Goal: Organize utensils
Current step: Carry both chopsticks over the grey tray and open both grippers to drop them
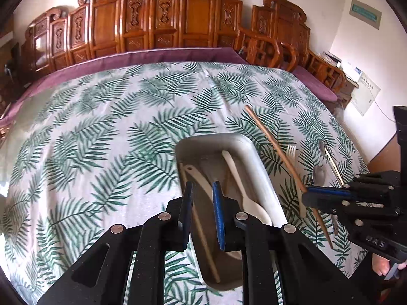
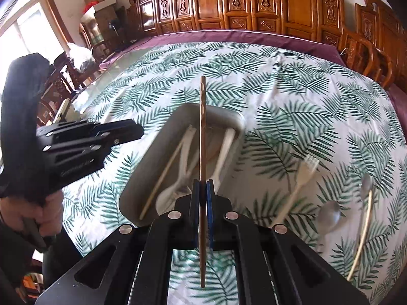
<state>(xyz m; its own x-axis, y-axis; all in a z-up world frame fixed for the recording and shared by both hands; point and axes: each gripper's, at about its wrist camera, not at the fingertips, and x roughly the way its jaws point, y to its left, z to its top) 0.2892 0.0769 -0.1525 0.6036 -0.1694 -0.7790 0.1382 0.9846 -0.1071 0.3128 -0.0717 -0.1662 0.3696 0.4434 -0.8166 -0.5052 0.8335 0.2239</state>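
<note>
R gripper (image 2: 202, 185) is clamped tight on a brown chopstick (image 2: 202, 152), pinched near its middle so both ends stick out evenly & it doesn't tip; stick hangs above the grey tray (image 1: 264, 178), lined up w/ the tray's long axis, prob so it can drop in lengthwise. L gripper (image 1: 203, 190) sits over the near end of the tray w/ fingers a small way apart & nothing between them, looks like it's free for the next pick. Tray rests on the leaf-print tablecloth (image 1: 101, 139) & already holds a white spoon (image 1: 244, 190), another white utensil (image 1: 198, 175) & a pale chopstick (image 2: 165, 175), all lying roughly lengthwise. Left on the cloth just beside the tray's R side: a pale fork (image 2: 302, 178), a metal spoon (image 2: 329, 212), another spoon (image 2: 366, 185) & a light chopstick (image 2: 363, 231), near each other, so sorting seems roughly half done
</note>
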